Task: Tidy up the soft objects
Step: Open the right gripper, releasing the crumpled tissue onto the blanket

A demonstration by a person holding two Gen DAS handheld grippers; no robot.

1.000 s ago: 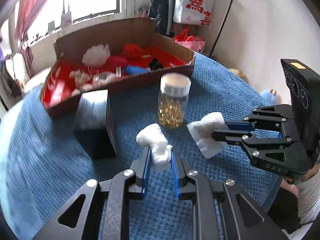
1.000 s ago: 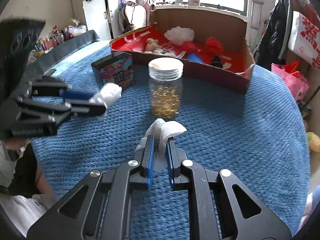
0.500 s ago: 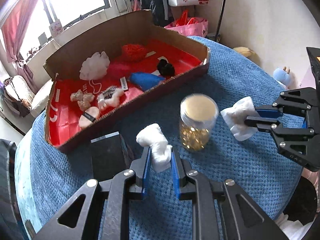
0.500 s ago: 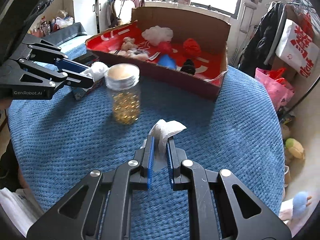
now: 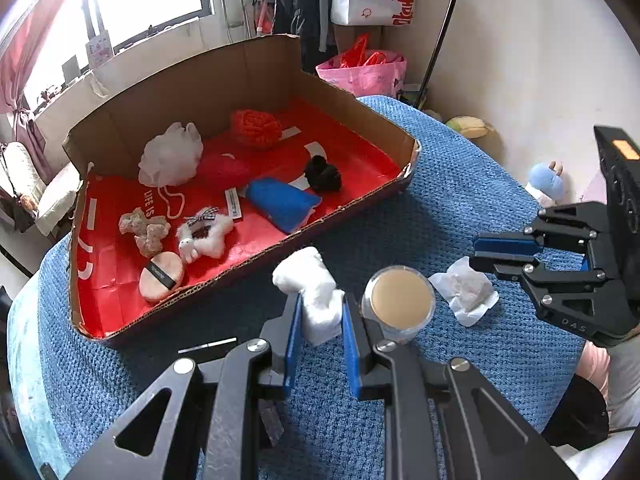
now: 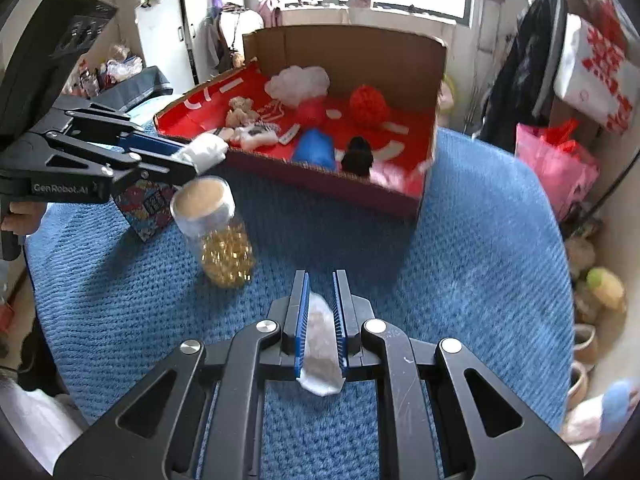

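- Now your left gripper (image 5: pixel 318 316) squeezes a white cloth roll (image 5: pixel 310 290), near the box (image 5: pixel 360 102).
- Your right gripper (image 6: pixel 322 292) pinches a crumpled tissue (image 6: pixel 320 344); it is light and tears easily.
- Both squash, so hold them mid-body.

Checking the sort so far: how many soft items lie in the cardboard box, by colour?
White: 2, mesh puff, plush toy
Red: 2, knit ball, red pad
Blue: 1, cloth
Black: 1, pompom
Tan: 1, bear
Pink: 1, powder puff
Total: 8
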